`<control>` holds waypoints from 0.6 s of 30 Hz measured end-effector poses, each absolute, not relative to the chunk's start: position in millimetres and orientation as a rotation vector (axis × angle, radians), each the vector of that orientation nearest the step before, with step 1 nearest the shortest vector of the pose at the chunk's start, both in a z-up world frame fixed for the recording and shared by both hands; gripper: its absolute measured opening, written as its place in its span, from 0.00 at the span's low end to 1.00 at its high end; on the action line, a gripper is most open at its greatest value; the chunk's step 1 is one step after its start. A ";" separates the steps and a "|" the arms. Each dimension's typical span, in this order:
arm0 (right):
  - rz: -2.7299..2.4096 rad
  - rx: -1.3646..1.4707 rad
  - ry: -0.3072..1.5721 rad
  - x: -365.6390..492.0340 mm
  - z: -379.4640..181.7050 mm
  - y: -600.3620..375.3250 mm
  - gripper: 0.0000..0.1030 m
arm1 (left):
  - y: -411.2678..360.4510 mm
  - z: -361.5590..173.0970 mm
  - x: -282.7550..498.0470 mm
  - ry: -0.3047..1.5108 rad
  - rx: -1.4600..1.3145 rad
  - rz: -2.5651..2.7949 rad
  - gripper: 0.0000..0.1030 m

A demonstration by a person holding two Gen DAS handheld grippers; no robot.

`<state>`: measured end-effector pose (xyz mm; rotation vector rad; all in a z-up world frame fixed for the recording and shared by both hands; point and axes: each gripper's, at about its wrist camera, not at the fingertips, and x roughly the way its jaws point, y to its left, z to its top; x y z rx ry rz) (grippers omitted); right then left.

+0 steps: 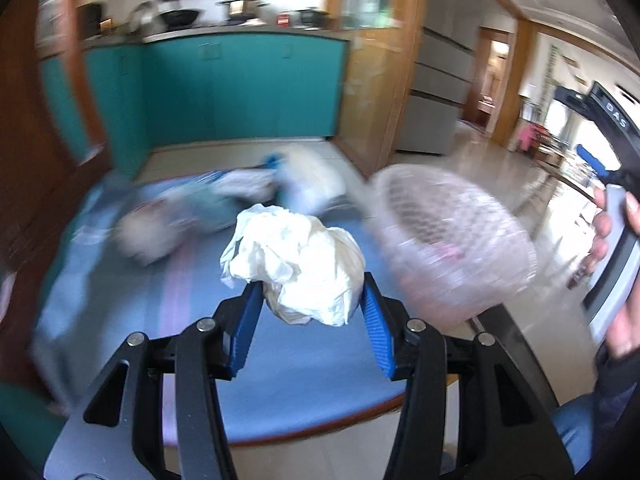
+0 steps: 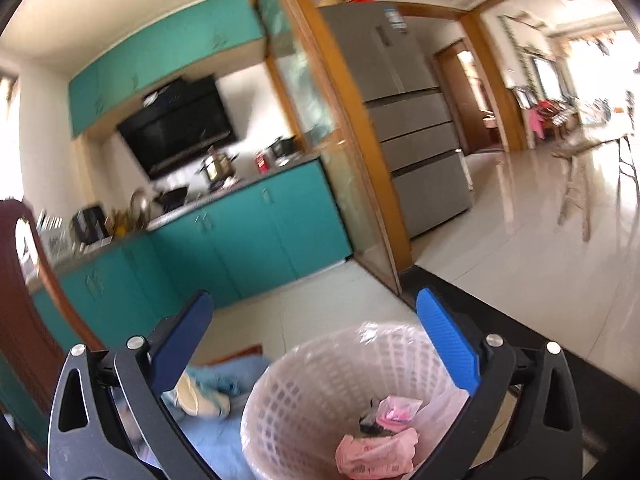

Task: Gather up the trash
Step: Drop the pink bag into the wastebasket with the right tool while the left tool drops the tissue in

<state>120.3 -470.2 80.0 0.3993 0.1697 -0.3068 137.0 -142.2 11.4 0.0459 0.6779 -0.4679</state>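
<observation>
- The left gripper [image 1: 310, 312] squeezes a crumpled white paper ball [image 1: 294, 264] between its blue fingers [image 1: 246, 320] and holds it up above the table [image 1: 304, 404].
- The pink basket [image 2: 320, 392] is the bin. It stands on the table just right of the paper ball.
- Some pink wrappers [image 2: 376, 444] are already lying in the basket, so part of the job looks done.
- The paper ball is not in the basket yet. I think that comes next.
- The right gripper [image 2: 316, 356] is wide open and holds nothing. It hangs over the basket.
- More blurry stuff [image 1: 224, 196] lies farther back on the blue table. I cannot tell if it is trash.
- The open right gripper may get in the way of dropping the ball.
</observation>
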 end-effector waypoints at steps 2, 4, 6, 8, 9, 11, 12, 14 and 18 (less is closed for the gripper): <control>-0.336 0.446 0.143 111.9 78.1 -482.1 0.97 | -180.4 23.3 144.4 0.647 0.063 -0.534 0.49; -0.356 0.473 0.125 107.8 76.9 -486.6 0.97 | -221.5 37.7 157.7 0.633 0.044 -0.610 0.54; -0.372 0.493 0.116 105.5 76.6 -494.0 0.97 | -255.6 41.5 174.2 0.662 0.037 -0.637 0.77; -0.372 0.502 0.125 108.1 76.0 -494.9 0.97 | -270.5 35.9 184.0 0.703 0.051 -0.590 0.87; -0.367 0.504 0.132 109.7 75.2 -494.1 0.97 | -269.2 29.9 186.0 0.737 0.042 -0.564 0.87; -0.344 0.499 0.146 113.2 74.5 -489.8 0.97 | -253.5 22.1 178.9 0.747 0.028 -0.549 0.87; -0.332 0.490 0.155 112.7 73.7 -484.6 0.97 | -246.0 19.8 175.7 0.743 0.038 -0.540 0.87; -0.297 0.458 0.190 118.6 72.6 -473.9 0.97 | -217.3 15.3 165.3 0.722 0.087 -0.476 0.88; -0.232 0.396 0.254 128.4 69.8 -447.2 0.97 | -134.7 20.9 149.0 0.686 0.064 -0.325 0.91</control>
